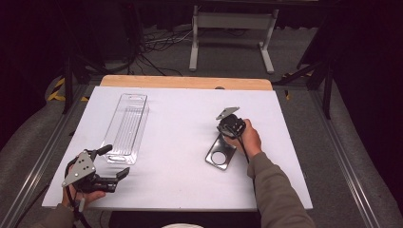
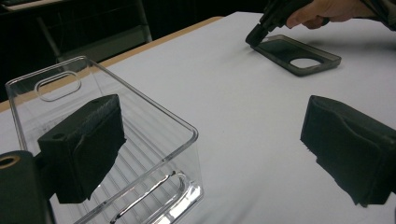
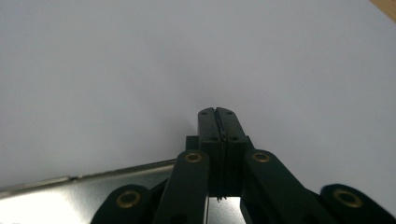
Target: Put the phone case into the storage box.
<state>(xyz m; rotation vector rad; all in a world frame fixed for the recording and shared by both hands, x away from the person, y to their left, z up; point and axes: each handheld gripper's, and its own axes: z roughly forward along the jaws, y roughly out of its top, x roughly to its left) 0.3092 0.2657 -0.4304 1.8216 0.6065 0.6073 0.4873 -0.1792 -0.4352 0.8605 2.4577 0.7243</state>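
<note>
- High view: fixed above the near edge of the table (image 1: 180,190), facing forward and down, taking in the whole top and the floor beyond.
- Left gripper view: low, close behind the clear bin (image 2: 116,154), looking across to the dark lid (image 2: 299,56), shared with the high view.
- Right gripper view: pressed near, looking steeply down along closed tongs (image 3: 217,121) at the lid's edge.

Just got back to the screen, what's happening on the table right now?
A person works two tools on the white table. The right hand-held gripper is shut at the far edge of the flat dark lid with a round hole; whether it pinches the rim is unclear. The left hand-held gripper hangs open beside the near end of the long clear plastic bin.
</note>
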